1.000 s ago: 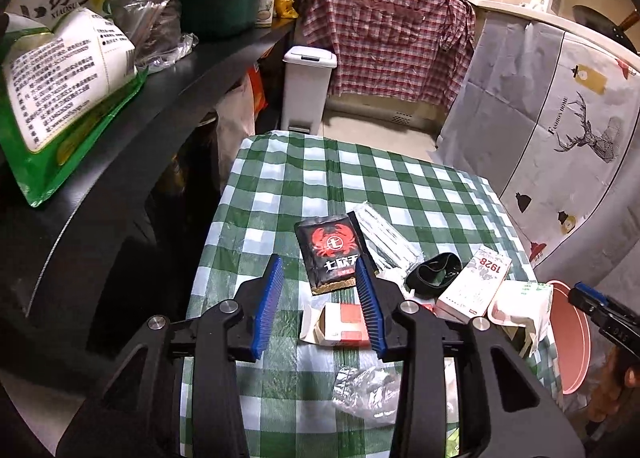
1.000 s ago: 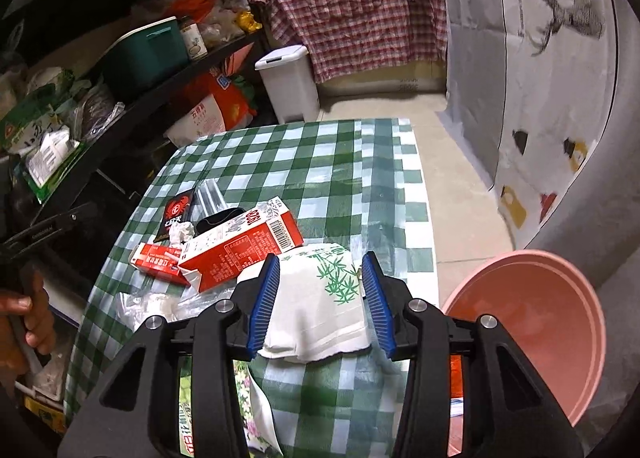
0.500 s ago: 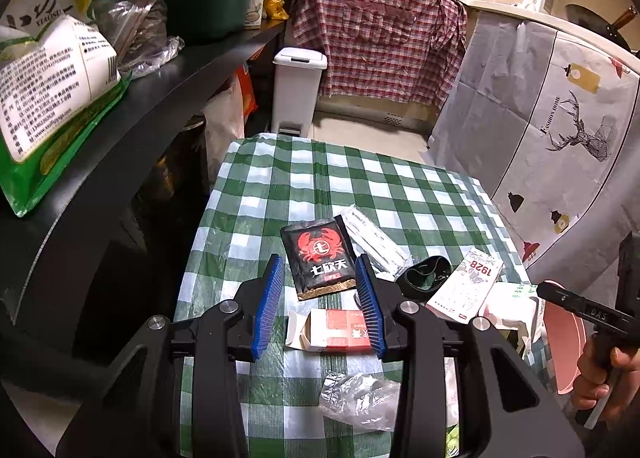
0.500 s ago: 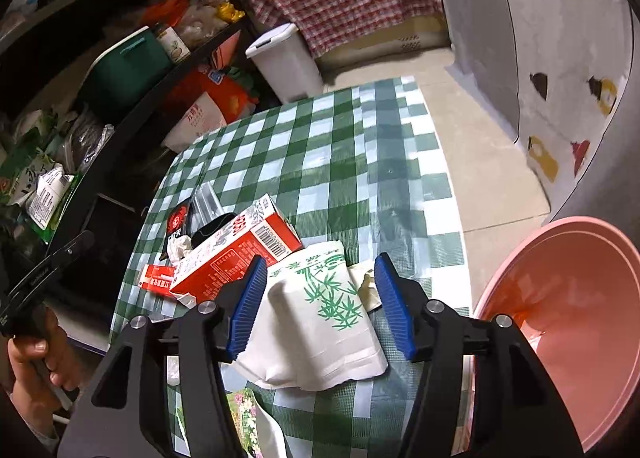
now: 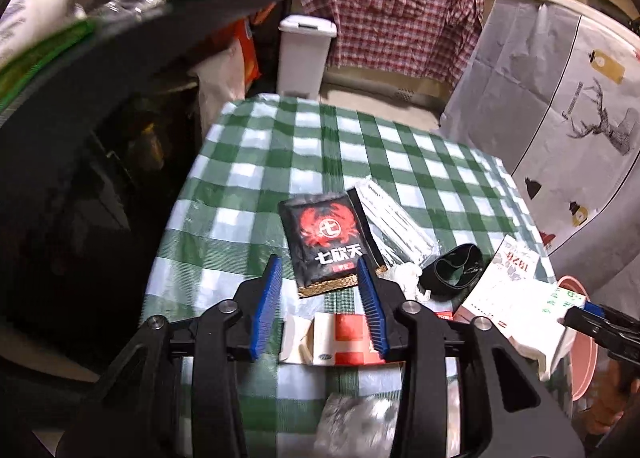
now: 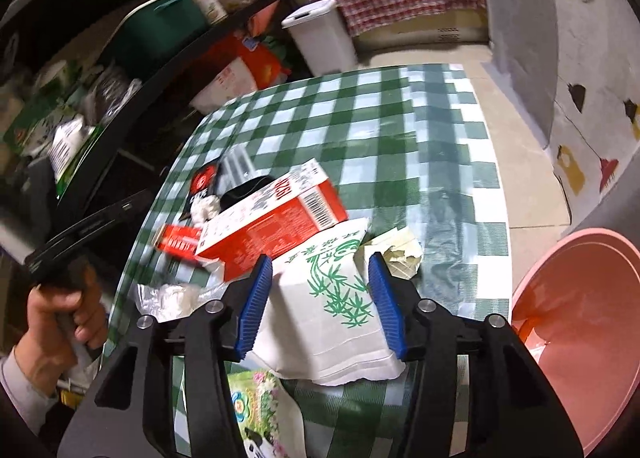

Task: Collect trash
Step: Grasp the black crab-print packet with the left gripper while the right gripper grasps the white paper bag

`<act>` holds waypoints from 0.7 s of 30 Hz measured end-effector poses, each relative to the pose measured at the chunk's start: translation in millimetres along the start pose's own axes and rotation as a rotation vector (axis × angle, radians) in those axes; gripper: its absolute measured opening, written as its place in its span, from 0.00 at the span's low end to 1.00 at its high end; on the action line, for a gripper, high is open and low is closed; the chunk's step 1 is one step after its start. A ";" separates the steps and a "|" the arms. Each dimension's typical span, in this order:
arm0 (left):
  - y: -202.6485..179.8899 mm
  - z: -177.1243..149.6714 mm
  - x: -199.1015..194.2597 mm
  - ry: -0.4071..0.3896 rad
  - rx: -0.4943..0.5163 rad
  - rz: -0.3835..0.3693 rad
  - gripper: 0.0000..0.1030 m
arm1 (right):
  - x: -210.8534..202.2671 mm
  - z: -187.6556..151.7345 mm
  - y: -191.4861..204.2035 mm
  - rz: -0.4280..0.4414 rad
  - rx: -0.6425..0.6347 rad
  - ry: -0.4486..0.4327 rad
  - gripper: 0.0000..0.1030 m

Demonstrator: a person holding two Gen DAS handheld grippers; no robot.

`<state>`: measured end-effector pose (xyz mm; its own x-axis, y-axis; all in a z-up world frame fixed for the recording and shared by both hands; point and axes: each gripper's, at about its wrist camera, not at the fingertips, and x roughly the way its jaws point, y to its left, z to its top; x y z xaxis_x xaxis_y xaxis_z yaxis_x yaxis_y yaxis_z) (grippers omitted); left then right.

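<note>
Trash lies on a green checked table (image 5: 320, 146). My left gripper (image 5: 320, 306) is open above a small red and white box (image 5: 340, 342), just short of a black crab packet (image 5: 324, 238). A clear wrapper (image 5: 396, 230), a black item (image 5: 456, 270) and a red carton (image 5: 500, 282) lie to its right. My right gripper (image 6: 320, 294) is open, its blue pads either side of a white bag with green bamboo print (image 6: 332, 298). The red carton (image 6: 272, 218) lies just beyond it. A pink bin (image 6: 576, 322) stands at the right, below the table edge.
A black shelf (image 5: 100, 70) full of packets runs along the table's left side. A white pedal bin (image 5: 306, 54) and a plaid cloth (image 5: 392, 18) stand beyond the far end. Crumpled clear plastic (image 5: 356, 422) lies near me. A flowered packet (image 6: 260, 406) lies under the right gripper.
The left gripper has moved forward a little toward the crab packet. The right gripper has moved forward and lower, so its pads now straddle the white bamboo bag.
</note>
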<state>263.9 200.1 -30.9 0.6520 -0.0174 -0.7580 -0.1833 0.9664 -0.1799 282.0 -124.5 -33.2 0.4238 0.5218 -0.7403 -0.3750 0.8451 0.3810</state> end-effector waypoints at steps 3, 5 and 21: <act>-4.1 1.1 13.8 0.018 -0.003 0.004 0.55 | -2.4 -0.2 0.9 0.026 -0.007 0.013 0.42; -4.4 2.7 25.7 0.042 -0.017 0.000 0.58 | -3.8 -0.9 2.3 0.040 -0.015 0.019 0.40; -19.9 12.2 74.6 0.157 0.011 0.115 0.72 | -4.5 -12.9 25.5 0.045 -0.177 0.054 0.23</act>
<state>325.2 182.7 -76.3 0.5041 0.0541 -0.8619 -0.2410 0.9672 -0.0803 259.9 -106.8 -27.2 0.3598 0.5477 -0.7554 -0.5340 0.7847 0.3147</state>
